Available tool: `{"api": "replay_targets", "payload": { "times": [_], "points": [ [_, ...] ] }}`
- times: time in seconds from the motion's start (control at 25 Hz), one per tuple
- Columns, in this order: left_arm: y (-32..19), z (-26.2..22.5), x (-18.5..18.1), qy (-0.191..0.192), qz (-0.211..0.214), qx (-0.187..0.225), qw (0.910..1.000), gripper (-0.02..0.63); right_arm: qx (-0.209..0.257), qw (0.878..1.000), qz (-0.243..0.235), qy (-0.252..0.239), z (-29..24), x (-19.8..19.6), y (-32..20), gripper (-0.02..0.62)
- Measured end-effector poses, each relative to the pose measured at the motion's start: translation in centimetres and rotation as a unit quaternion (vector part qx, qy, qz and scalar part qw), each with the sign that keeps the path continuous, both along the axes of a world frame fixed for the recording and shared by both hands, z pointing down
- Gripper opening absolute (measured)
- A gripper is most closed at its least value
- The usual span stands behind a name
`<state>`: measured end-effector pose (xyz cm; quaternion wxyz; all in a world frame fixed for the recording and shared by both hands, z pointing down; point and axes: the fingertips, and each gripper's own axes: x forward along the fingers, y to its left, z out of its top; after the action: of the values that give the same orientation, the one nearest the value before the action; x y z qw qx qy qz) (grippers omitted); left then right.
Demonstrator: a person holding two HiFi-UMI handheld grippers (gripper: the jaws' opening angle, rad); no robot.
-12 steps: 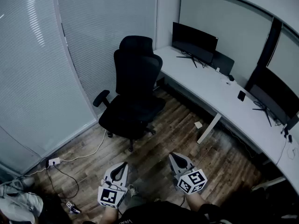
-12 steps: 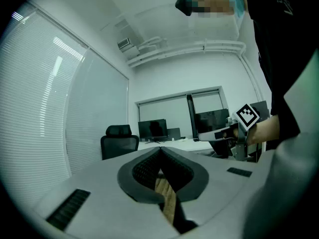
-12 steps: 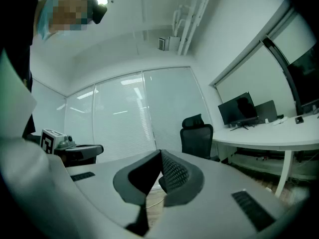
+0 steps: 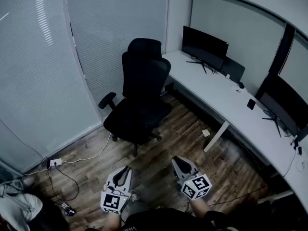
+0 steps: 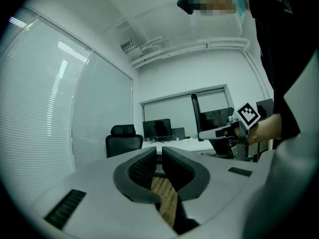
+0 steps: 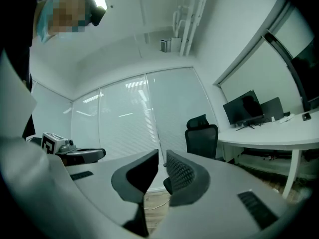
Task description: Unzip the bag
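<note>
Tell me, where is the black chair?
In the head view, the chair stands left of middle on the wood floor, between the blinds and the desk.

A black office chair [image 4: 139,97] stands on the wooden floor [image 4: 180,141] beside a white desk [image 4: 226,105] bearing monitors [image 4: 204,43].

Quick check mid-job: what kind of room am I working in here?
Most likely an office: a black swivel chair stands by a long curved white desk carrying dark monitors, with slatted blinds along the wall.
</note>
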<state>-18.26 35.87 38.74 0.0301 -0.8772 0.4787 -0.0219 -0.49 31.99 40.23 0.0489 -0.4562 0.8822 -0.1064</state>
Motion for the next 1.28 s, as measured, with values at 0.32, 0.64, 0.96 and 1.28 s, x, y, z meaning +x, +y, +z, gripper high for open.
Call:
{"api": "replay_targets", "payload": {
  "times": [0.32, 0.64, 0.96, 1.28],
  "points": [
    [-2.1, 2.0, 1.2, -0.001, -0.002, -0.03, 0.9995, 0.116, -0.018, 1.0, -0.003, -0.004, 1.5, 0.8, -2.1, 0.048],
    [-8.8, 4.1, 1.4, -0.02, 0.03, -0.048, 0.9982, 0.184, -0.034, 0.999, 0.001, -0.008, 2.5, -0.4, -7.7, 0.144],
    [-16.3, 5.2, 0.8, -0.037, 0.059, -0.054, 0.9961, 0.201, -0.056, 0.998, 0.025, -0.01, 4.0, -1.2, -14.3, 0.144],
    [-22.4, 6.0, -2.1, -0.038, 0.076, -0.06, 0.9945, 0.204, -0.07, 0.997, 0.041, -0.005, 5.1, -4.2, -19.8, 0.144]
  ]
}}
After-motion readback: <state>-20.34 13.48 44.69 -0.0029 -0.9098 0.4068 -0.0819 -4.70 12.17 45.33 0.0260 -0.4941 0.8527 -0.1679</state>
